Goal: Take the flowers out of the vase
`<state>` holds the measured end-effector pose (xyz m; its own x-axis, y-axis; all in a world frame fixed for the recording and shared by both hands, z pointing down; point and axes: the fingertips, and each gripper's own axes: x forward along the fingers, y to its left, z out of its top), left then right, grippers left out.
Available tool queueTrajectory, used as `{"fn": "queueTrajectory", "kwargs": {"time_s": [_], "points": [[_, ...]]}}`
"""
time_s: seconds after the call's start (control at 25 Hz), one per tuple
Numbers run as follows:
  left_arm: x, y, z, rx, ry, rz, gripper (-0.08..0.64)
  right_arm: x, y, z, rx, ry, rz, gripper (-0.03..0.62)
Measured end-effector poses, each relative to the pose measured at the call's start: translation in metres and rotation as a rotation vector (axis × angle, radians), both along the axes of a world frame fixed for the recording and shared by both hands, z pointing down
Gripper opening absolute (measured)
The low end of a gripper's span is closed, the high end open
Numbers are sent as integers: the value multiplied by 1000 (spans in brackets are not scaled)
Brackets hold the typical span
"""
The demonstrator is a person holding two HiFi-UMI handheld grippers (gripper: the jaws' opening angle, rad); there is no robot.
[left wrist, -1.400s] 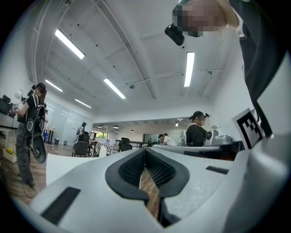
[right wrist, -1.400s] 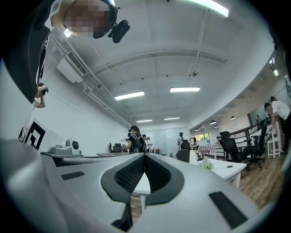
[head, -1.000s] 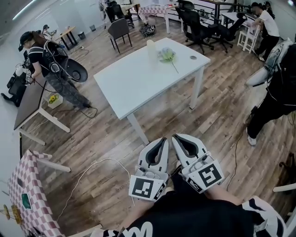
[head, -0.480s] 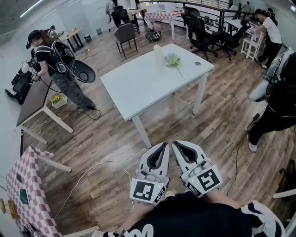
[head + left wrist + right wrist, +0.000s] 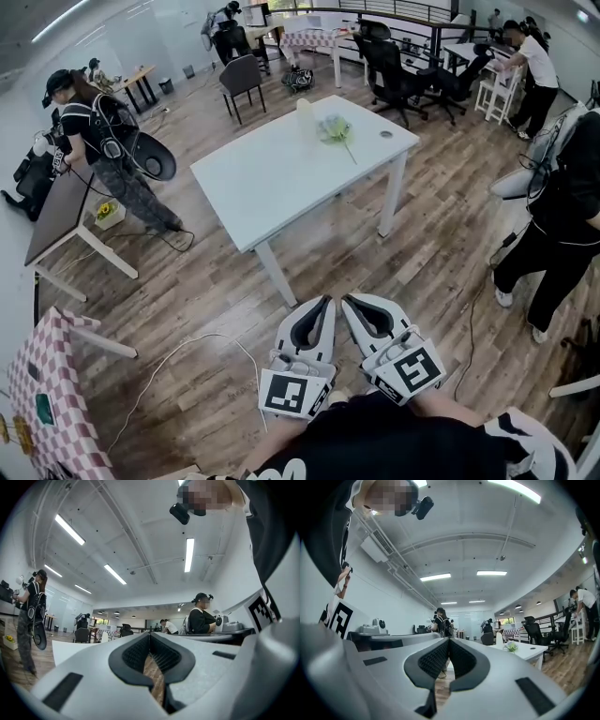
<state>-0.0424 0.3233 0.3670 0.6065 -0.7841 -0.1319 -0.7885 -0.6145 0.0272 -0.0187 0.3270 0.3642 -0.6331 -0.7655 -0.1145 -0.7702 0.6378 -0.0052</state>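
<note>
Left claw and right claw sit closed above wood floor before white table.

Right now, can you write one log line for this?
left gripper: shut, empty | right gripper: shut, empty | flowers: on table beside vase | both grippers: away from table

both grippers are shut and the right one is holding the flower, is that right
Only partly. Both are shut, but the right gripper holds nothing: the right gripper view shows its fingers closed on each other with nothing between them. The flower is on the white table, beside the vase.
</note>
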Motion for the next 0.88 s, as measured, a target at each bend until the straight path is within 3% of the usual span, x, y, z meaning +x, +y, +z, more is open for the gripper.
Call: {"fn": "queueTrajectory", "kwargs": {"time_s": [0.88], "points": [[1, -1, 0, 13, -20, 15, 8, 0, -1, -3, 8, 0, 16, 18]]}}
